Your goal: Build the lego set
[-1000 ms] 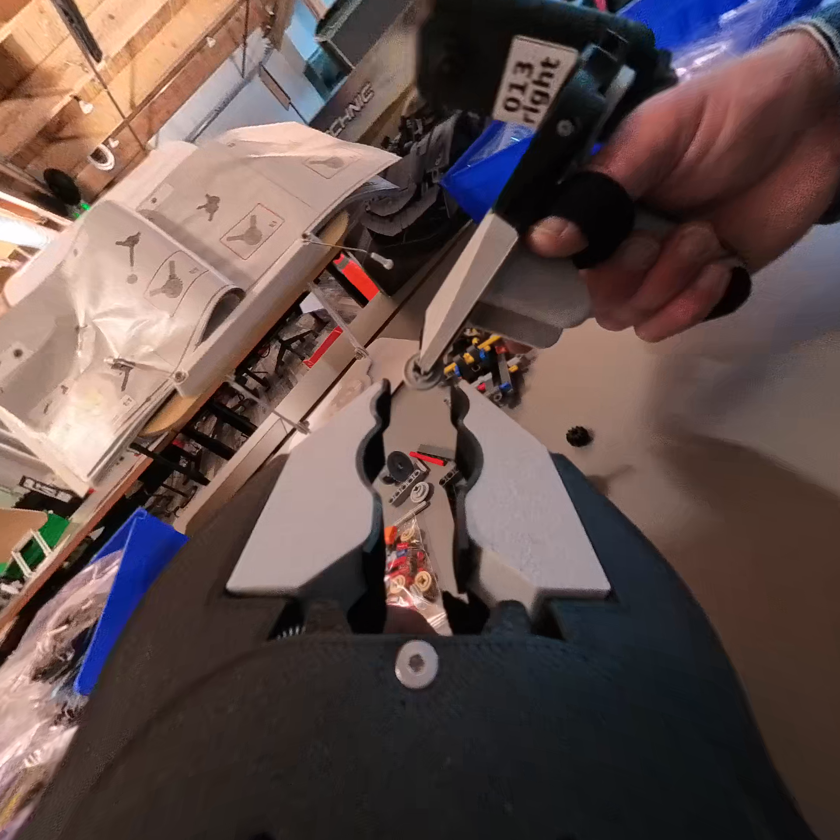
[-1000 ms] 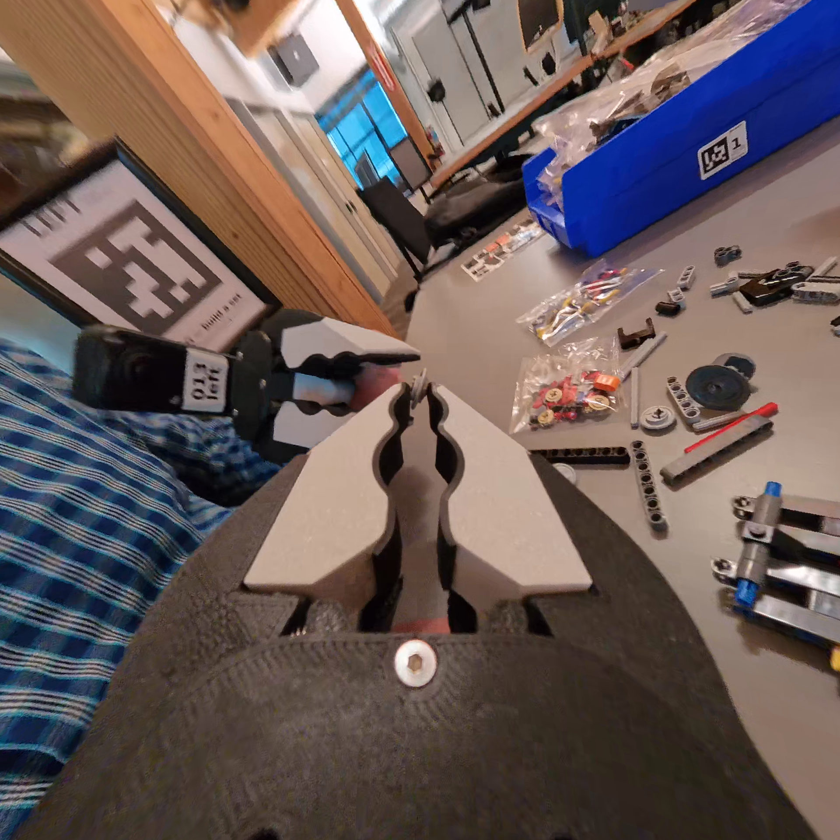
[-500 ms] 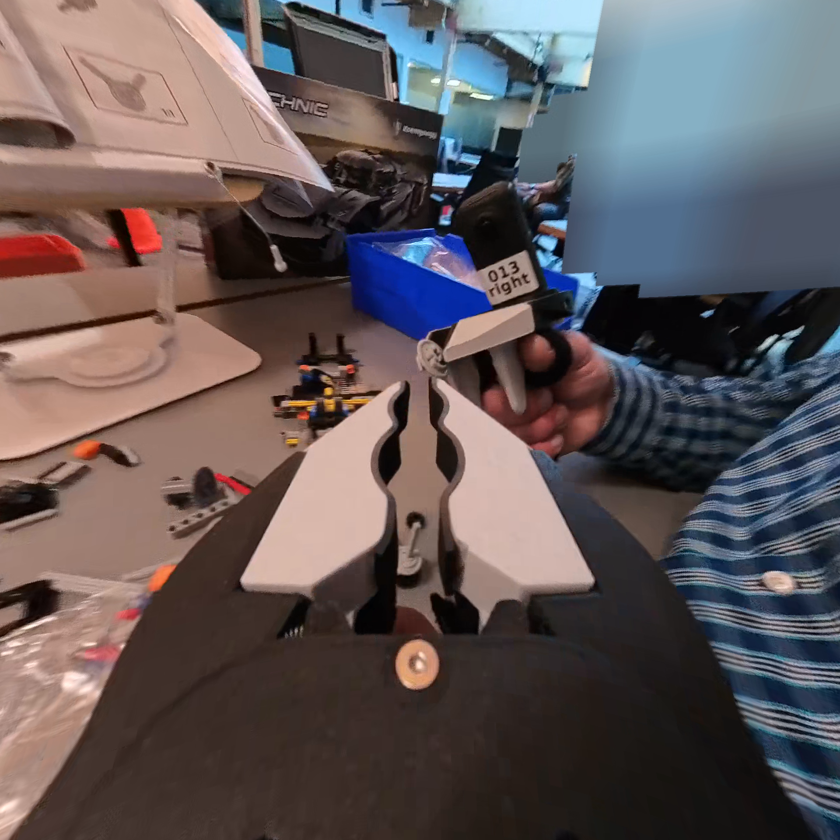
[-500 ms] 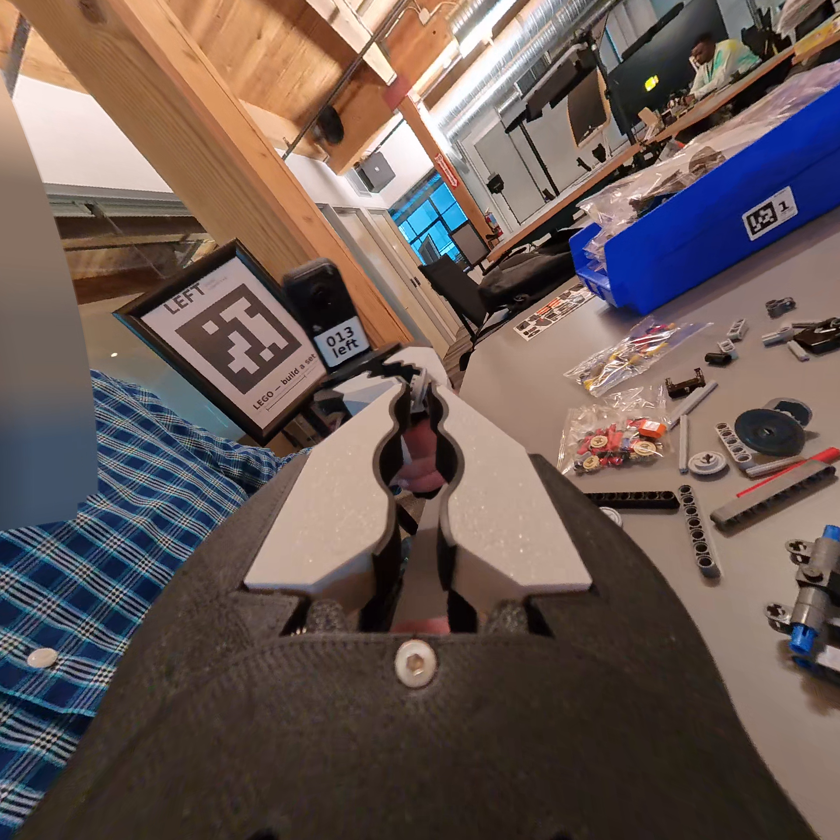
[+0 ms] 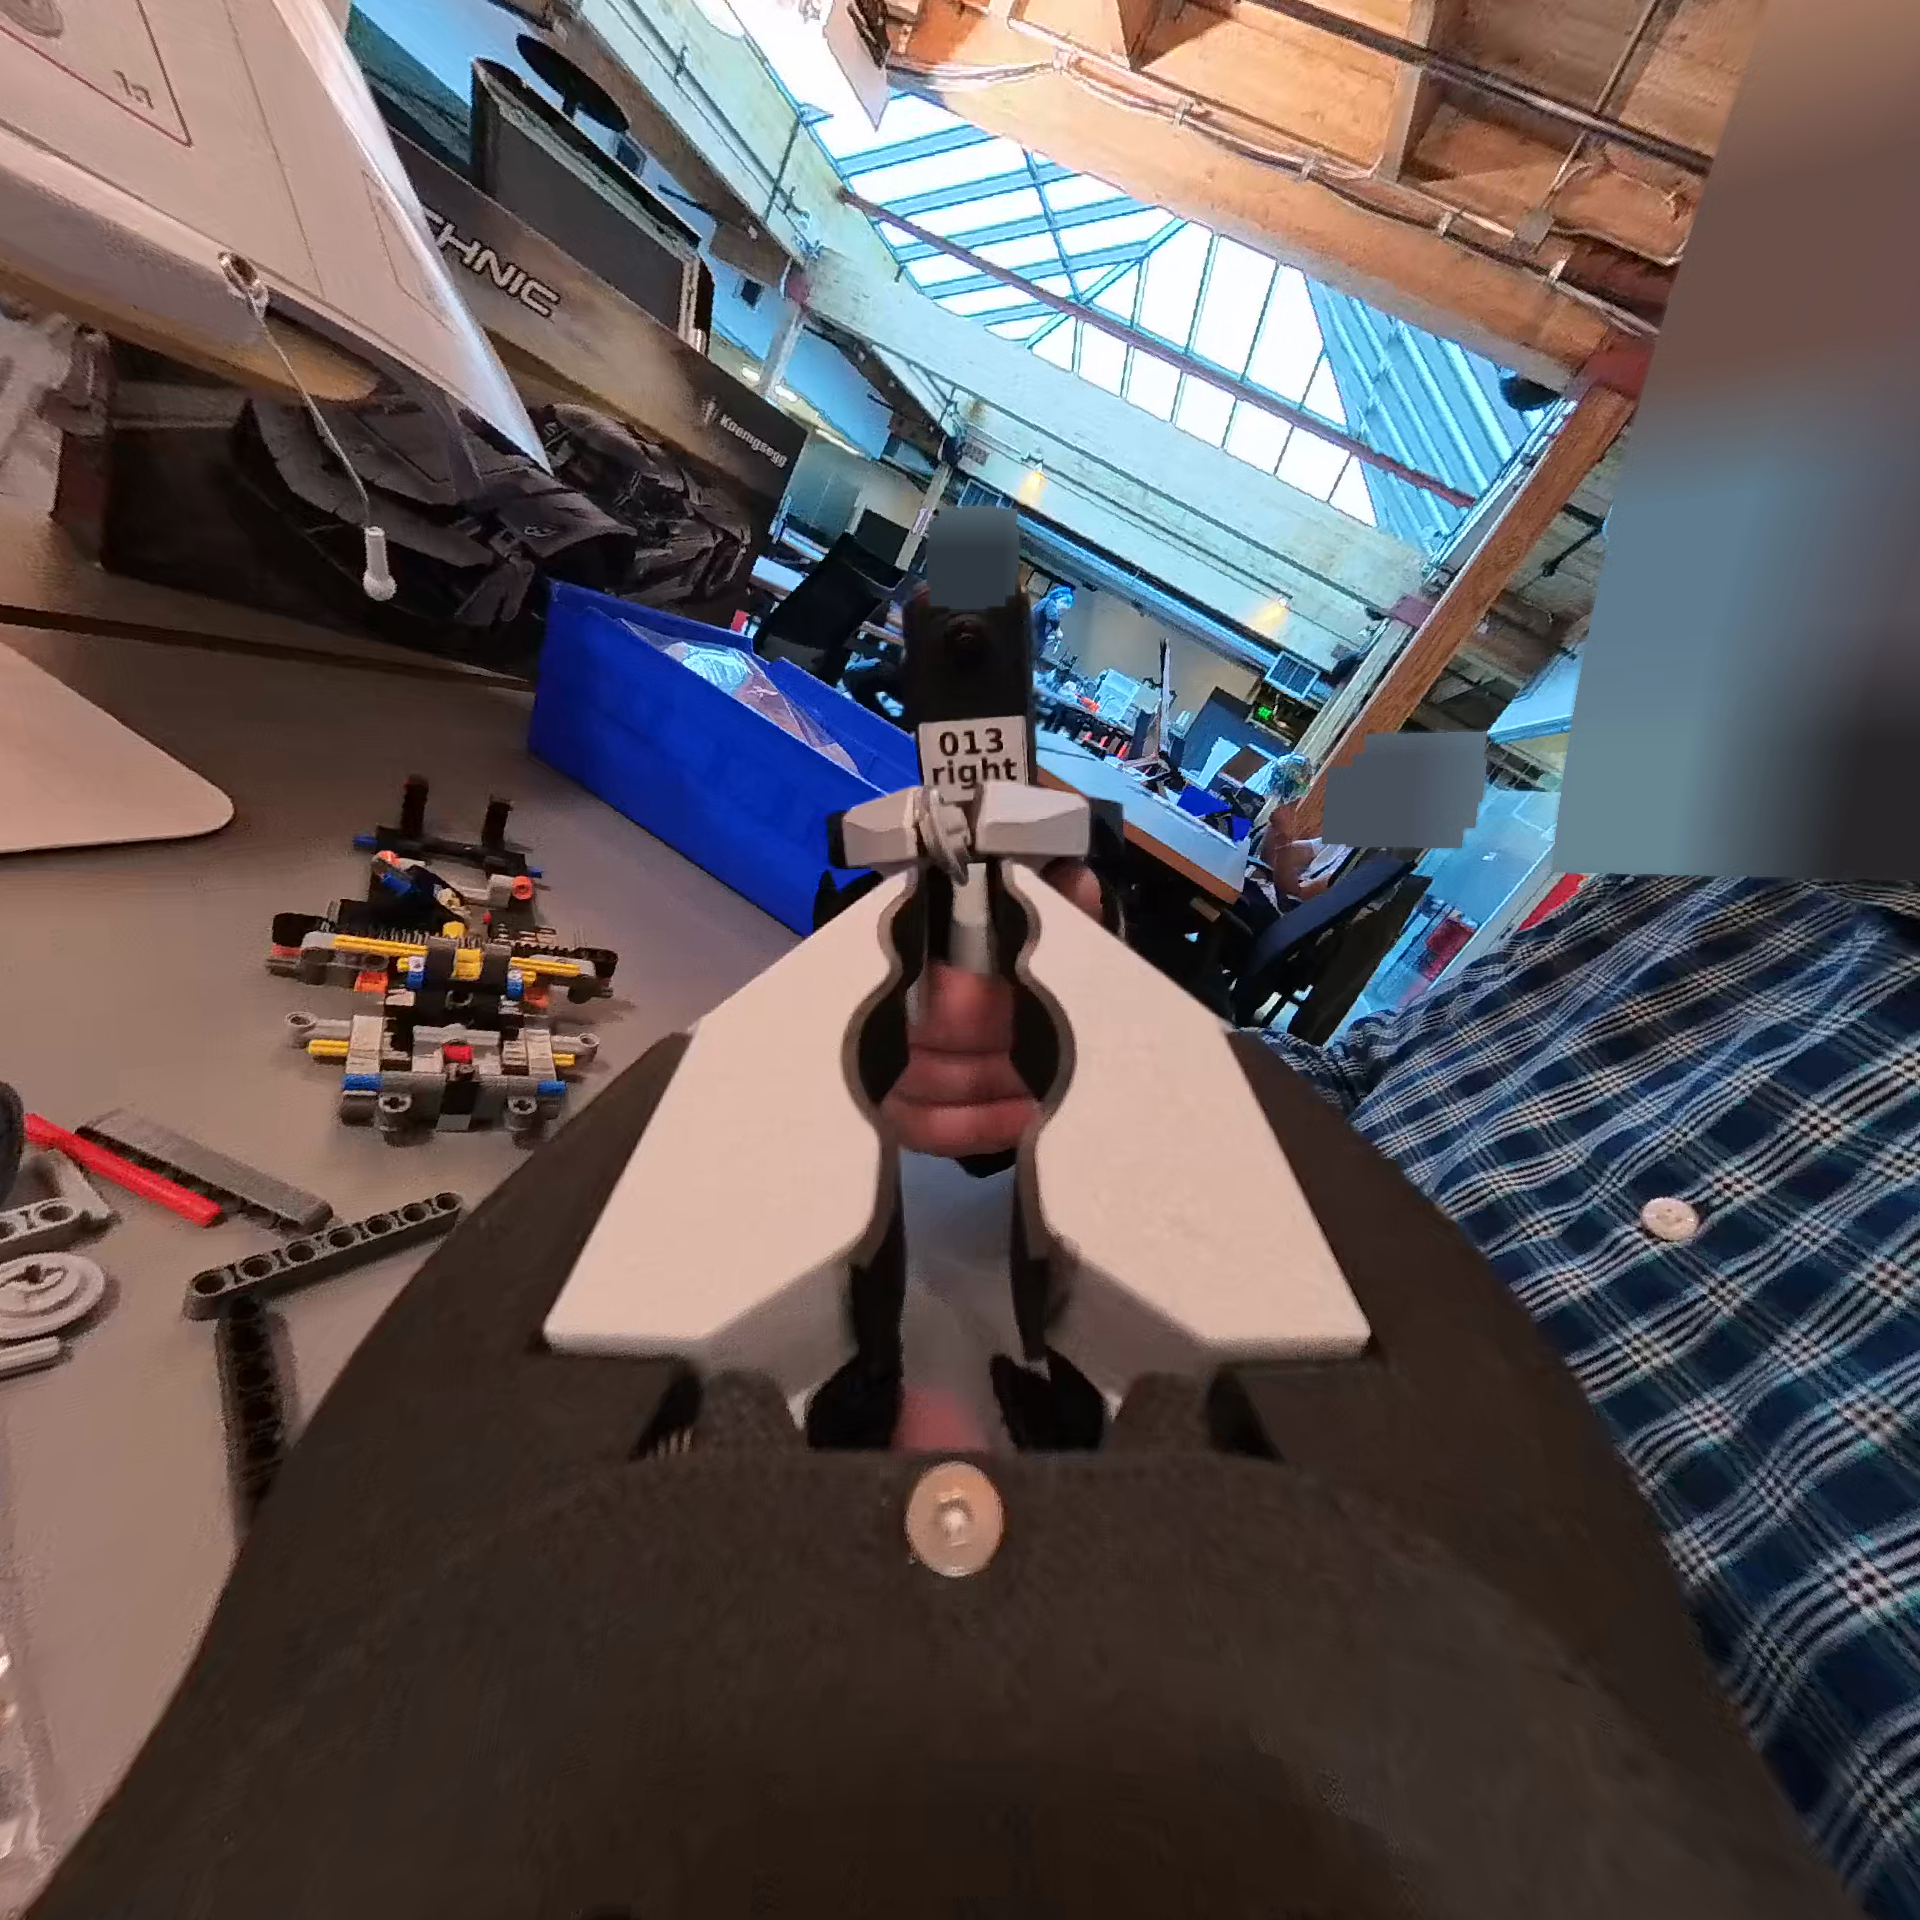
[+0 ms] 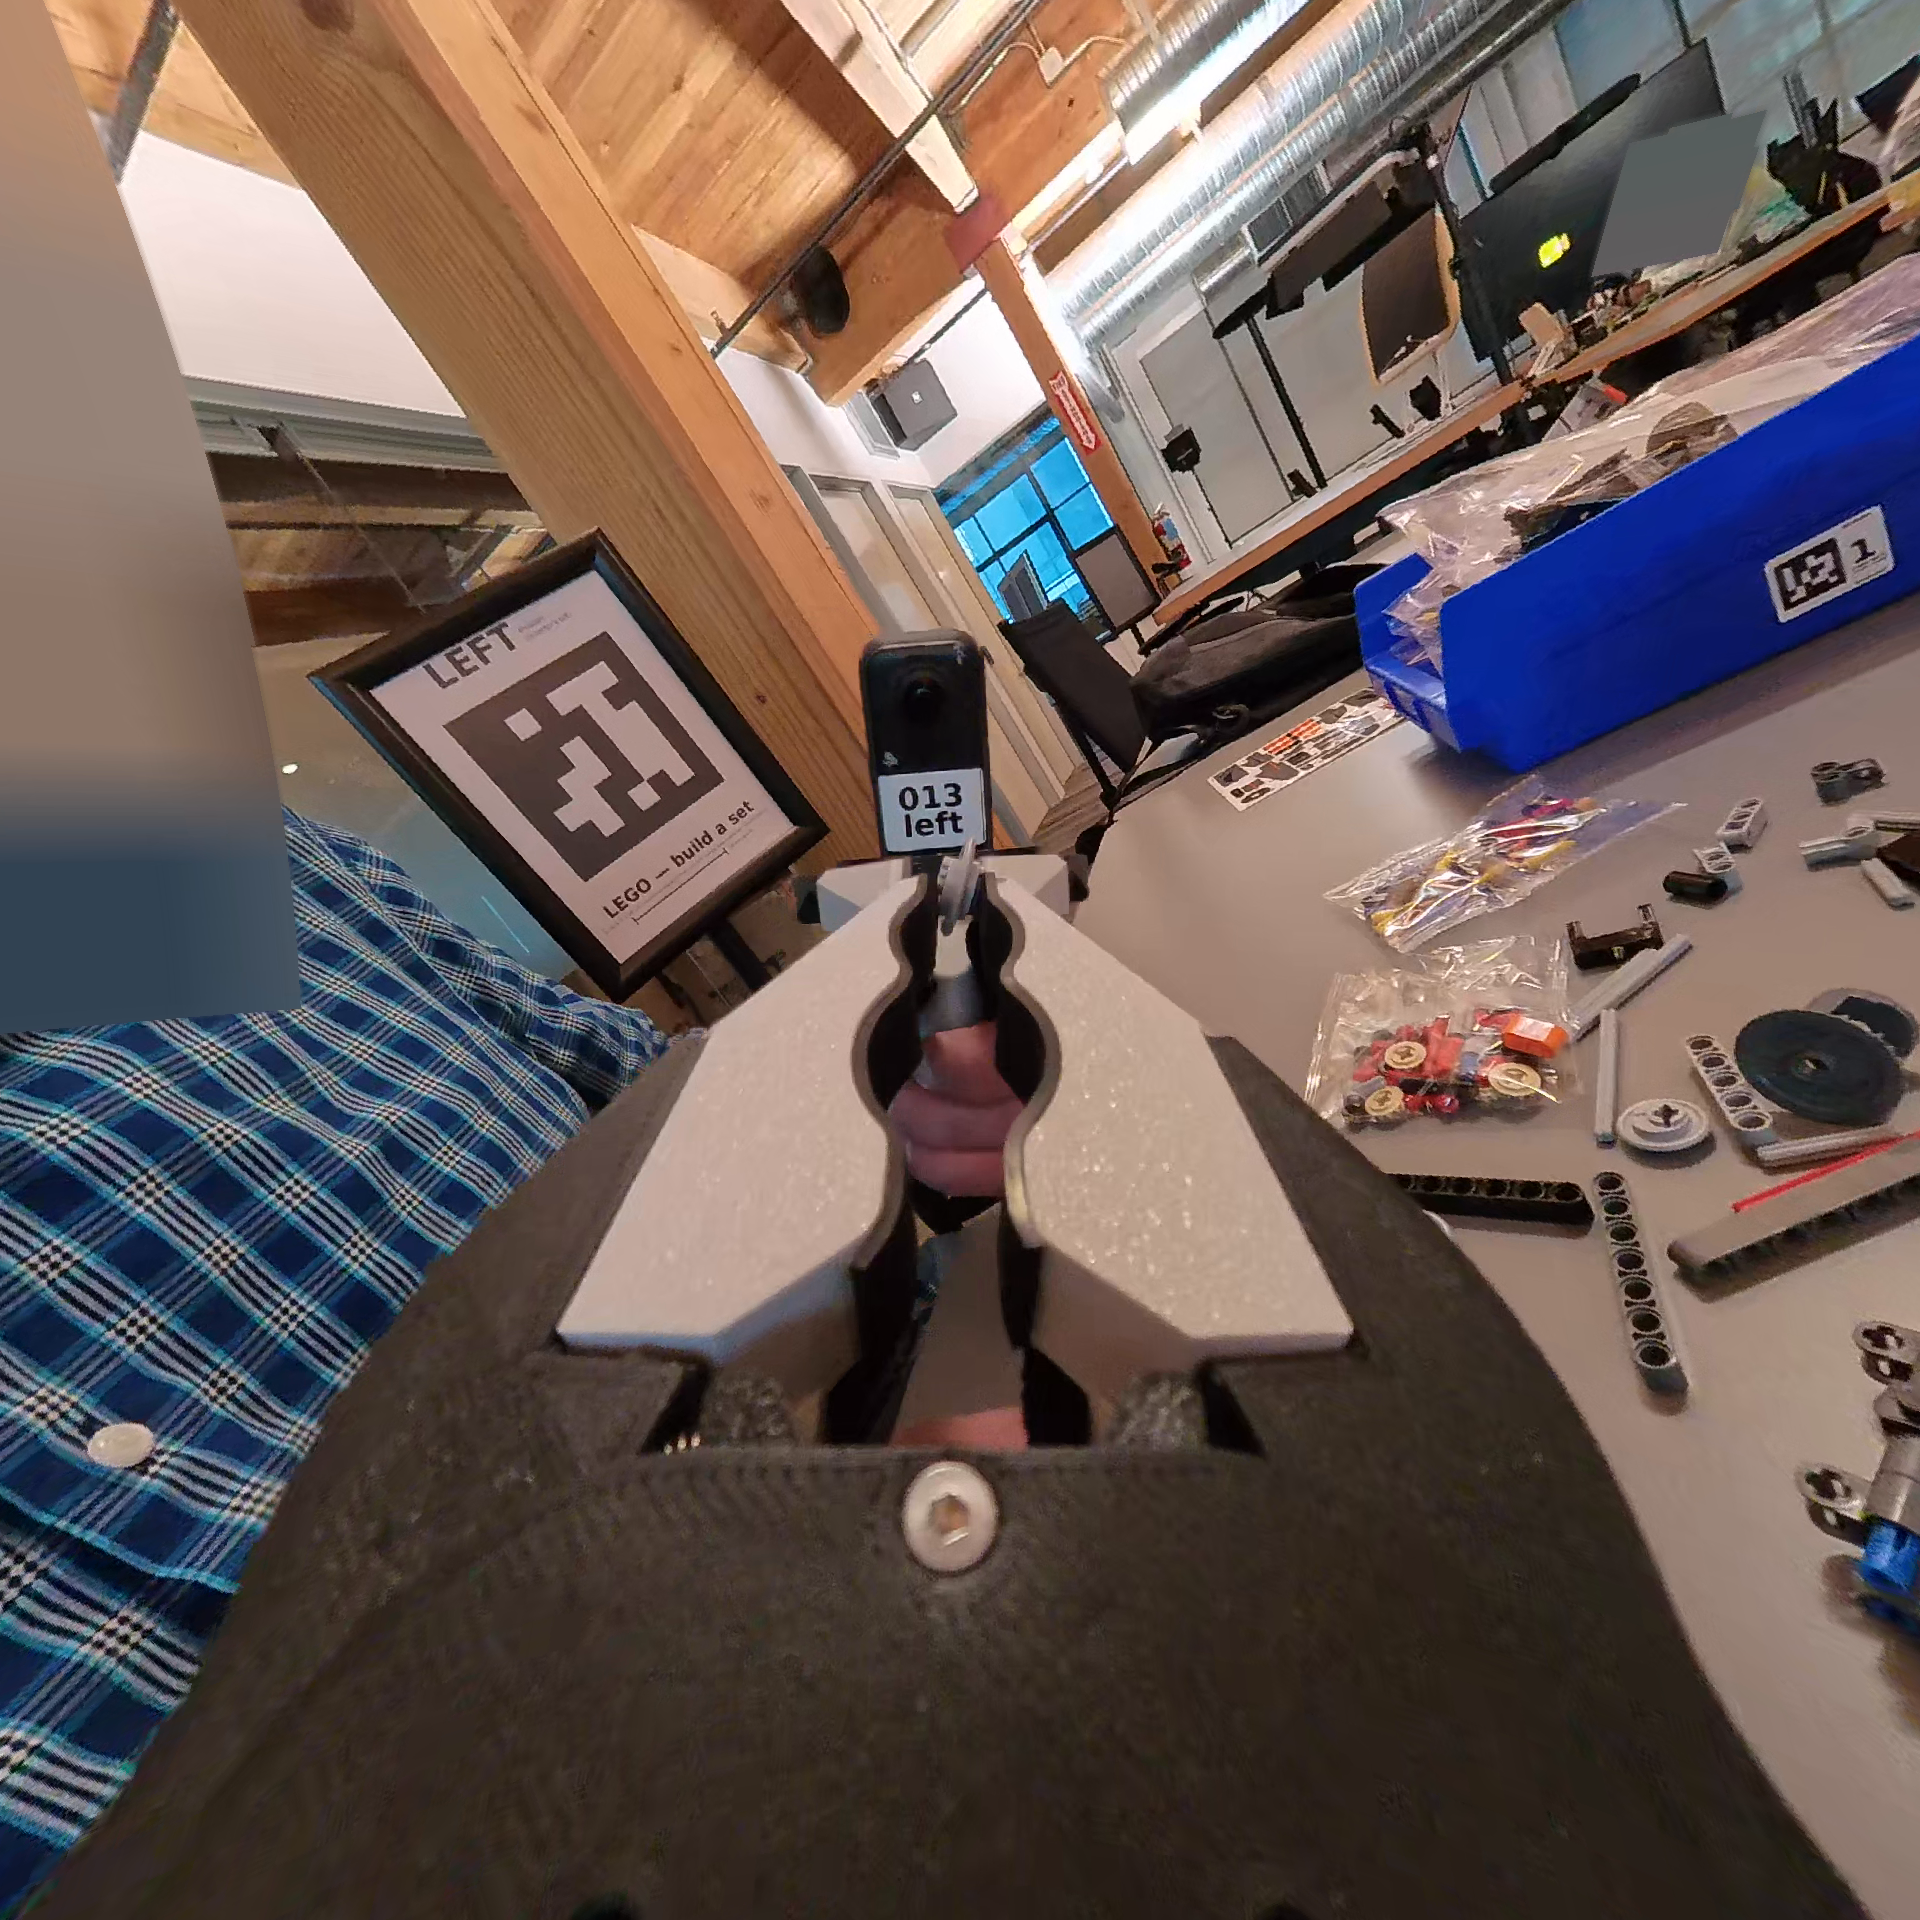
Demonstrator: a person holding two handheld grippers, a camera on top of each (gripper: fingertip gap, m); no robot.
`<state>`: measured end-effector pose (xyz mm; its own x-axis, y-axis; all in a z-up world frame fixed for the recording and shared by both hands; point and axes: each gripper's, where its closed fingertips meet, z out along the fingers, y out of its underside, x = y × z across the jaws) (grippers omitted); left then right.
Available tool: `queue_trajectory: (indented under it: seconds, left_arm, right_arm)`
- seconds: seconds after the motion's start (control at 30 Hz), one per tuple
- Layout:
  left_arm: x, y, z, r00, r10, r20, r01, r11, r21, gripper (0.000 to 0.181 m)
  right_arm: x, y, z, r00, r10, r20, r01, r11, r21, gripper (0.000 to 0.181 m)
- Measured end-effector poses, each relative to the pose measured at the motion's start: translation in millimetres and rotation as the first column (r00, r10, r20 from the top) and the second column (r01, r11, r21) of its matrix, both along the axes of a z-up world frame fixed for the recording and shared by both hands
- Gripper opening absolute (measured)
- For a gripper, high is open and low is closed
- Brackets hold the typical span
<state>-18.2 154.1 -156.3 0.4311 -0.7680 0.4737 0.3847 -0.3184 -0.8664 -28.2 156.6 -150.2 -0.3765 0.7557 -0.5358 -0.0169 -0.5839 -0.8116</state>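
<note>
My two grippers face each other tip to tip above the table, in front of the person's plaid shirt [image 5: 1683,1195]. My right gripper [image 6: 954,889] is shut on a small grey round lego piece [image 6: 960,879], held edge-on at its tips. In the left wrist view the same piece [image 5: 940,831] sits between the right gripper's fingers [image 5: 1029,826]. My left gripper [image 5: 954,881] has its jaws a narrow gap apart, with nothing seen between them. Its tips are just below the piece. In the right wrist view the left gripper's fingers [image 6: 847,896] show just behind the piece.
A part-built multicolour lego assembly [image 5: 436,997] lies on the grey table with loose beams [image 5: 322,1247] nearby. There are also bags of small parts [image 6: 1444,1060], a black wheel disc [image 6: 1818,1065], grey beams [image 6: 1642,1278], a blue bin [image 6: 1662,623], a framed sign [image 6: 582,769] and an instruction booklet on a stand [image 5: 208,187]. The tips of both grippers are at nearly the same place.
Both grippers rose from pointing down at the table and turned to face each other head-on. The right kept the grey piece. The left jaws narrowed.
</note>
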Motion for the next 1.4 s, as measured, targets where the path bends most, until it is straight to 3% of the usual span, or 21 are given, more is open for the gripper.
queue_trajectory:
  seconds: [0.57, 0.87, 1.4]
  left_arm:
    - [-4.8, 3.7, 2.8, 0.999, -0.013, 0.04, 0.014, 1.0, -0.022, 0.002]
    - [-5.4, 6.8, -7.2, 0.997, -0.073, -0.037, 0.069, 0.992, -0.103, 0.001]
    - [-1.4, 4.1, -12.2, 0.984, -0.158, -0.087, 0.147, 0.982, -0.115, 0.002]
  right_arm:
    - [-0.4, 2.4, -1.4, 0.999, -0.035, 0.009, 0.035, 0.999, 0.04, 0.012]
    - [3.2, 14.1, -3.4, 0.996, -0.084, 0.039, 0.081, 0.994, 0.078, 0.01]
    - [1.9, 7.7, -12.6, 0.995, -0.009, 0.095, 0.005, 0.999, 0.044, 0.002]
